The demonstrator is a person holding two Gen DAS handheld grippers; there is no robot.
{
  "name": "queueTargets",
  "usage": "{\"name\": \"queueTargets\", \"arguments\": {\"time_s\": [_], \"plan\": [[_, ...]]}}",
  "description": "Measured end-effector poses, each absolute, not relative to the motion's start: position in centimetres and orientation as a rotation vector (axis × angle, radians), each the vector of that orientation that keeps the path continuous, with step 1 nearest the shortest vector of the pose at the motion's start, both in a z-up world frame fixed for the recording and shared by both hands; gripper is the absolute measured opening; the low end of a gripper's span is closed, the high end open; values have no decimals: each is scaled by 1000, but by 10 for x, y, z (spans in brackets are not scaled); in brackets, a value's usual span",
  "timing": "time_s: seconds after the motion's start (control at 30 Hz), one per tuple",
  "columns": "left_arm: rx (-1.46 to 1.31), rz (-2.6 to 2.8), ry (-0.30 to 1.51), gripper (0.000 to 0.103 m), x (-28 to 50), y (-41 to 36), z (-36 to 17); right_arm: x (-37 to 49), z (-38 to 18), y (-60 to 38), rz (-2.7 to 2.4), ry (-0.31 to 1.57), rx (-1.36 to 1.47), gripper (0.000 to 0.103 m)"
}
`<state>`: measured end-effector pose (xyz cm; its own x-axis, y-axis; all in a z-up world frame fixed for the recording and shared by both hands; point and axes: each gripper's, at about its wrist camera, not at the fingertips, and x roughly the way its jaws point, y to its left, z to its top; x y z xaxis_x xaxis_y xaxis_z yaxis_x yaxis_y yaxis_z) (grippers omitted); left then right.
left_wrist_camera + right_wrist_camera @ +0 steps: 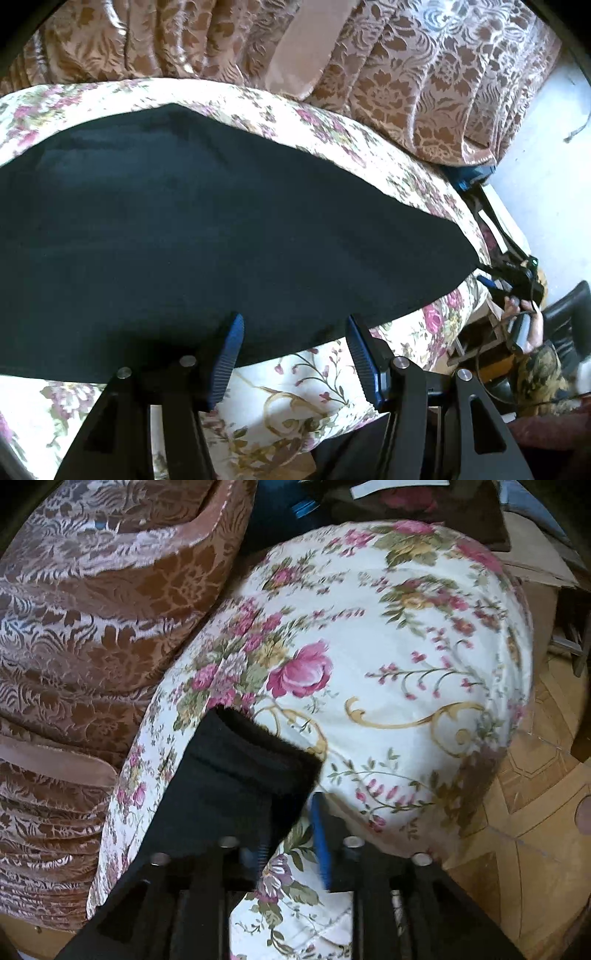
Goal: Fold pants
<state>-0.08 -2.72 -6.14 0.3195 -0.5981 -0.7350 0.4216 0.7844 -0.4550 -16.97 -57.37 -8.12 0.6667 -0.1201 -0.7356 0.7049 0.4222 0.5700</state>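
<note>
The left gripper (291,354) has its two blue ribbed fingers (226,363) spread apart with nothing between them; the left one's tip rests at the near hem of the dark pants (207,221), the right one hangs over the flowered cloth just beside that hem. The pants lie flat and spread wide across the floral bedspread (317,391), reaching from the left edge of the left wrist view to a tapering point at the right. There the right gripper (517,277) meets the fabric's end (a hand shows behind it, gripping the handle).

In the right wrist view, the right gripper (295,834) has one blue finger (320,845) showing; the other is covered by a cuffed end of the pants (236,771), which drapes over the gripper's left side. Whether the fingers are clamped on that cloth I cannot tell, since the fabric hides the gap. Beyond the cuff the bedspread (406,646) rises in a rounded mound. A brown brocade bedcover (92,609) lies bunched in folds beside it, on the left. A patterned wooden floor (535,805) shows at the right.
</note>
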Motion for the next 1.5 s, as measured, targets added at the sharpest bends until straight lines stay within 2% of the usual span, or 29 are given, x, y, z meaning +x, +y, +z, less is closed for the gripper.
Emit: {"name": "queueTargets", "arguments": {"time_s": [0.17, 0.4, 0.63, 0.83, 1.2, 1.4, 1.5], "plan": [[-191, -597, 982, 58, 3, -4, -48, -168, -43, -553, -566, 647, 887, 31], [-232, -464, 960, 58, 18, 37, -54, -61, -12, -447, -9, 787, 726, 33], [-204, -430, 951, 57, 22, 52, -56, 68, -19, -288, 588, 948, 697, 33], [-185, -426, 938, 57, 35, 58, -55, 159, -30, -204, 729, 1066, 675, 33], [-216, -457, 972, 57, 50, 60, -68, 247, -75, -156, 752, 1256, 612, 34], [-229, -466, 985, 57, 44, 62, -72, 257, -88, -139, 885, 1329, 540, 37], [-247, -460, 989, 57, 44, 61, -74, 259, -86, -127, 948, 1315, 527, 44]]}}
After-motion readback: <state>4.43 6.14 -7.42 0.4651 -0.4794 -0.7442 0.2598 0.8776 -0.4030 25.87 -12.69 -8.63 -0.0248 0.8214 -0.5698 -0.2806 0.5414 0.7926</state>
